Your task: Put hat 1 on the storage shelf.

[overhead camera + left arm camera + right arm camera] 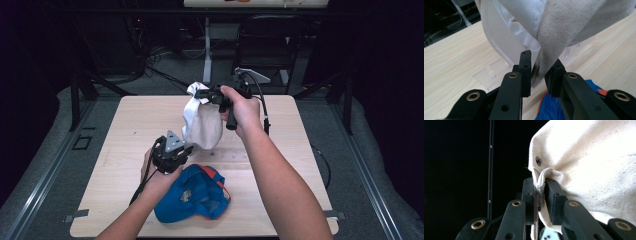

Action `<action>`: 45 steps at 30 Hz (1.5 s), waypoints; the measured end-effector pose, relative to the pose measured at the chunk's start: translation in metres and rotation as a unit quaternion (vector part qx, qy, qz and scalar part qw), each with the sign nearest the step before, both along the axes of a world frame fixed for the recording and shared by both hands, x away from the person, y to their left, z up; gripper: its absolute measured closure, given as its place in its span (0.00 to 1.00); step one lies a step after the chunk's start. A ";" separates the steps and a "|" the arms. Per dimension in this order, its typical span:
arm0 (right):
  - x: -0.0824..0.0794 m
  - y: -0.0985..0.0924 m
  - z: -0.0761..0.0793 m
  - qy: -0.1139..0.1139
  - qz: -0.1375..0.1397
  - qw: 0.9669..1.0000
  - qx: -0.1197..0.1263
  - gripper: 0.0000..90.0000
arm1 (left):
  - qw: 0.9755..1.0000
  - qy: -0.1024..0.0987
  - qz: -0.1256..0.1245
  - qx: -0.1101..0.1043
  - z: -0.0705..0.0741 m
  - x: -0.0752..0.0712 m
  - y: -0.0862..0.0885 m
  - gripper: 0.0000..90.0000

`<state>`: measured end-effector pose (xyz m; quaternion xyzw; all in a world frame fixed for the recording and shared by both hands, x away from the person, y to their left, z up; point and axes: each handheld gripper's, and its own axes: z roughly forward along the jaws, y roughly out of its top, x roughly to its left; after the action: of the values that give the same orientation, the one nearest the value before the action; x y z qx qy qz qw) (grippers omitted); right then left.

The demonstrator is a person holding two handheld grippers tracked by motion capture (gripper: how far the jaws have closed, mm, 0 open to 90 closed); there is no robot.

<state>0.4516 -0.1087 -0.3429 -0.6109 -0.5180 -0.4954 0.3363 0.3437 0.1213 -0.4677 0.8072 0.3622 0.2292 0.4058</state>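
A white cap (202, 125) hangs above the wooden table (130, 130). My right gripper (200, 93) holds it up by its top edge, and in the right gripper view the jaws are shut on a fold of the white cap (599, 170) at my right gripper (539, 192). Below and to the left, my left gripper (185, 144) meets the cap's lower edge. The left gripper view has the white cap (564, 25) running down between the jaws of my left gripper (540, 72), which pinch it. A blue cap (195, 197) with orange trim lies on the table near the front edge.
A clear plastic stand (491, 72) sits on the table under the white cap. The blue cap (551, 107) lies just below my left gripper. A black chair (270, 40) and floor cables stand beyond the table's far edge.
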 end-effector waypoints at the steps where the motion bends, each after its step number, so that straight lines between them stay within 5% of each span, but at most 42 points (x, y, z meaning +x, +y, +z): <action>1: 0.000 0.000 0.000 -0.001 0.000 1.000 -0.001 0.87 | 1.000 0.002 0.004 -0.007 -0.001 0.000 0.003 0.86; 14: -0.004 0.004 -0.004 -0.012 0.013 0.998 -0.055 0.87 | 0.996 0.026 0.050 -0.067 -0.014 -0.003 0.032 0.87; 22: -0.005 0.005 -0.014 -0.009 0.010 0.997 -0.074 0.88 | 0.995 0.042 0.057 -0.070 -0.021 -0.005 0.038 0.90; 28: -0.003 0.003 -0.018 -0.013 0.007 0.996 -0.087 0.88 | 0.995 0.060 0.053 -0.051 -0.030 -0.002 0.035 0.91; 34: -0.003 0.003 -0.023 -0.010 0.007 0.995 -0.104 0.88 | 0.997 0.048 0.048 -0.024 -0.035 -0.004 0.032 0.91; 45: -0.008 -0.004 -0.020 -0.028 0.014 0.993 -0.118 0.79 | 0.997 0.042 0.050 -0.045 -0.037 -0.007 0.037 0.75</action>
<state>0.4433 -0.1122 -0.3633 -0.6247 -0.5903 -0.4435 0.2542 0.3363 0.1587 -0.5046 0.7781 0.4288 0.1985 0.4140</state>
